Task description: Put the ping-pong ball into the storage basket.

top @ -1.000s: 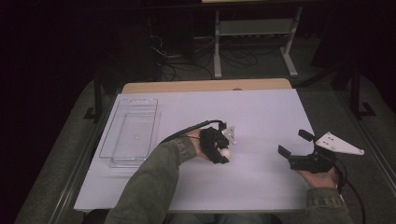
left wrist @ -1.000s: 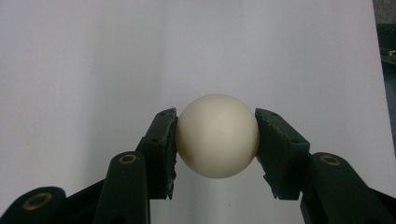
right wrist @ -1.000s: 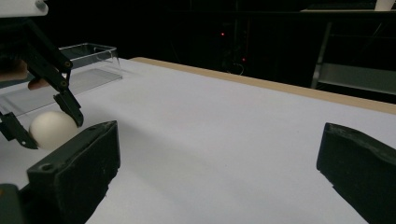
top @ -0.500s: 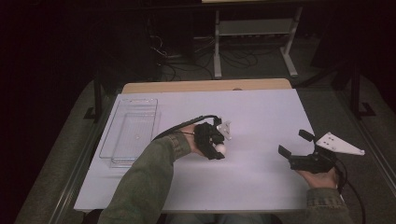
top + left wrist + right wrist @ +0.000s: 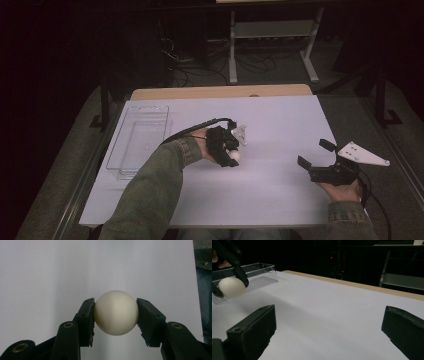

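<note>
A cream-white ball (image 5: 116, 312) sits clamped between the two black jaws of my left gripper (image 5: 116, 315), held above the white table top. From above, that ball (image 5: 233, 156) and the left gripper (image 5: 231, 156) hang over the middle of the table, just right of a clear plastic tray (image 5: 131, 150). My right gripper (image 5: 314, 154) rests low near the table's right front, jaws wide apart and open, nothing between them. In the right gripper view the ball (image 5: 231, 287) appears far left, in front of the tray (image 5: 259, 272).
The white table top (image 5: 280, 125) has a wooden strip along its far edge. Beyond it stand a metal shelf frame (image 5: 272, 40) and cables on a dark floor. A trailing cable (image 5: 187, 131) runs from the left gripper.
The left hand has carried the ball slightly leftward, toward the tray, and turned a little. The right gripper has stayed where it was.
</note>
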Demonstrator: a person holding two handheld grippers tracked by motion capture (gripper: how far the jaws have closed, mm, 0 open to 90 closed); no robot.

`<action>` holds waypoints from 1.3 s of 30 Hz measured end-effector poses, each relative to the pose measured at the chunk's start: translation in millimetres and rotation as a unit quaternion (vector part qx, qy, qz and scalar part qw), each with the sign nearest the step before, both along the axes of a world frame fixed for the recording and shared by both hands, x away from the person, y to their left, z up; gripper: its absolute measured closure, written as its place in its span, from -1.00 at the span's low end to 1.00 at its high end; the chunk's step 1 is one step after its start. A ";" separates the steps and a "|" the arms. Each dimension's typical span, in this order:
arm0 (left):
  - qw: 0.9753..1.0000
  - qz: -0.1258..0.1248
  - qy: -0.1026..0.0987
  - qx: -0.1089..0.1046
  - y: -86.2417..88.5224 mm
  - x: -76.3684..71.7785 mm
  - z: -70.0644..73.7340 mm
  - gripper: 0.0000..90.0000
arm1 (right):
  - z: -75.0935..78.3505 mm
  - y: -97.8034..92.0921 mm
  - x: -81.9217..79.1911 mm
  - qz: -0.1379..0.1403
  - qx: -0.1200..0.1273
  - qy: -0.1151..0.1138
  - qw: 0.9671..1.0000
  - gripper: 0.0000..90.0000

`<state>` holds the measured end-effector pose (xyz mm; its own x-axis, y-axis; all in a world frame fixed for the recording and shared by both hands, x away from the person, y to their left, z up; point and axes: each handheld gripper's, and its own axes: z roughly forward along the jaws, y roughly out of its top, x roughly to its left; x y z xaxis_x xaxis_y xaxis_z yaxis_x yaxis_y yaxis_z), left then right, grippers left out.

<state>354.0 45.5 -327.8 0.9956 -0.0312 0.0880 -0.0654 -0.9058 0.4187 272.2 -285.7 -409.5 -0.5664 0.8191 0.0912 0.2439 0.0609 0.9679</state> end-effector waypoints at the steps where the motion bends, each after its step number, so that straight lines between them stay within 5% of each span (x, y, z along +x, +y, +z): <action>1: 1.000 0.000 0.000 0.000 0.2 0.1 1.6 0.14 | -0.1 0.1 0.1 0.000 -0.001 0.000 1.000 -1.00; 12: 1.000 -0.001 -0.009 0.010 5.3 1.3 12.8 0.14 | -0.2 0.1 -0.1 0.000 0.000 0.001 1.000 -1.00; 39: 0.999 0.030 -0.021 -0.019 42.4 2.8 36.5 0.14 | -1.0 1.2 0.7 0.003 -0.005 0.003 1.000 -1.00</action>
<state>356.8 87.9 -291.3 0.9910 0.0336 0.1293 -0.0287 -0.8919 0.4514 273.0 -284.6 -410.4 -0.5700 0.8170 0.0867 0.2493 0.0714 0.9658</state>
